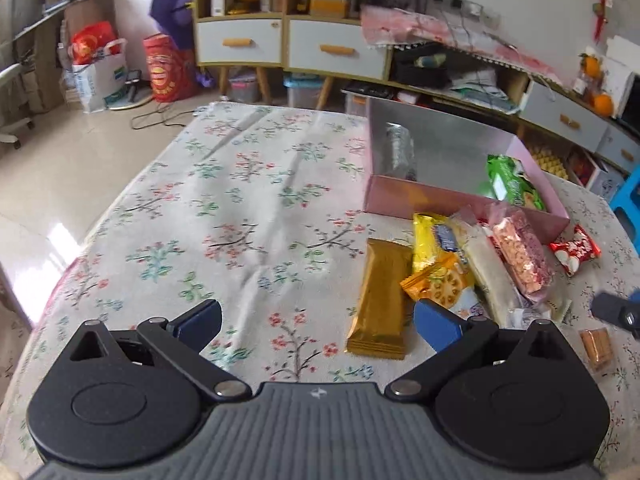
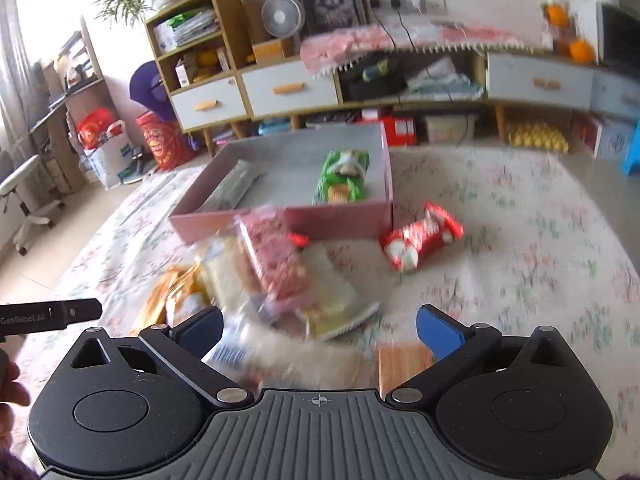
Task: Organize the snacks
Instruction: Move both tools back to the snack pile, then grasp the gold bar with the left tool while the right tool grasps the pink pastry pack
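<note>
A pink box [image 1: 460, 198] [image 2: 280, 220] stands on the floral tablecloth and holds a green snack pack [image 1: 512, 182] [image 2: 344, 178] and a silvery pack [image 1: 398, 148] [image 2: 232, 190]. In front of it lies a pile of snacks: a gold bar [image 1: 380, 300], a yellow pack [image 1: 430, 236], an orange cracker pack [image 1: 440, 284], a white pack [image 1: 488, 268] and a pink pack [image 1: 520, 256] [image 2: 276, 256]. A red pack [image 1: 574, 250] [image 2: 420, 240] lies apart to the right. My left gripper [image 1: 320, 320] is open and empty beside the gold bar. My right gripper [image 2: 320, 324] is open and empty over the pile.
A small brown wafer pack [image 1: 596, 344] [image 2: 404, 360] lies near the right gripper. The floral tablecloth [image 1: 240, 200] spreads wide to the left. Cabinets and shelves [image 1: 280, 40] line the far wall. A blue stool [image 1: 628, 200] stands at the right edge.
</note>
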Available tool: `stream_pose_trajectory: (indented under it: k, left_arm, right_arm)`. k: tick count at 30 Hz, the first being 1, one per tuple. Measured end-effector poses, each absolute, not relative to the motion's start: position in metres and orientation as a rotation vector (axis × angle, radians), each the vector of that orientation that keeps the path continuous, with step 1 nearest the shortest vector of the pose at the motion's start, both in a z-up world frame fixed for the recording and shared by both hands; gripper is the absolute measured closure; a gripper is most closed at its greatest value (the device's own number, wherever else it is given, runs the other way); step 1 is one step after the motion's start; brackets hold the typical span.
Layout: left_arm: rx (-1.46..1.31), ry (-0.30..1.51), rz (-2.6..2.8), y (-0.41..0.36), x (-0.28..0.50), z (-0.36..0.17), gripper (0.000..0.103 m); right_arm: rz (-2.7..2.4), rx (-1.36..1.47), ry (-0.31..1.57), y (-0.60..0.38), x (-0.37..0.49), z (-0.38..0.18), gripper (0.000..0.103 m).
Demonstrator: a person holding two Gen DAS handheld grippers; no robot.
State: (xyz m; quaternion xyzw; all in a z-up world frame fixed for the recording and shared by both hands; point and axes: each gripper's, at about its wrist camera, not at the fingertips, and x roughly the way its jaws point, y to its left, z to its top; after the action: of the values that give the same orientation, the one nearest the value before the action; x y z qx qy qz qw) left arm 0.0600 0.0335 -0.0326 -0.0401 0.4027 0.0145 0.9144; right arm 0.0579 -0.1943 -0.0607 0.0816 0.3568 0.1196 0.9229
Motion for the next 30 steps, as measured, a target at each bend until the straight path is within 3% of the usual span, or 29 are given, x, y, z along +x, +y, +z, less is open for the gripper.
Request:
stream_pose_trajectory:
  k: [8, 12, 22, 27, 30]
  left_arm:
    - [-0.006, 0.787, 0.004, 0.038, 0.063, -0.044, 0.005]
    - [-0.018, 0.83, -0.017, 0.045, 0.074, -0.056, 0.025]
    - [0.07, 0.852, -0.114, 0.031, 0.086, -0.044, 0.033]
    - [0.16, 0.839, -0.191, 0.016, 0.08, -0.047, 0.03]
    - [0.155, 0.861, -0.219, 0.015, 0.081, -0.064, 0.039]
  right_arm:
    - [0.383, 0.241, 0.703, -0.192, 0.094, -0.06, 0.0]
    - [0.414, 0.226, 0.719, -0.18, 0.109, -0.072, 0.003]
    - [0.519, 0.107, 0.819, -0.177, 0.135, -0.076, 0.045]
    - [0.554, 0.05, 0.809, -0.165, 0.148, -0.072, 0.05]
    - [0.514, 0.112, 0.767, -0.167, 0.139, -0.085, 0.05]
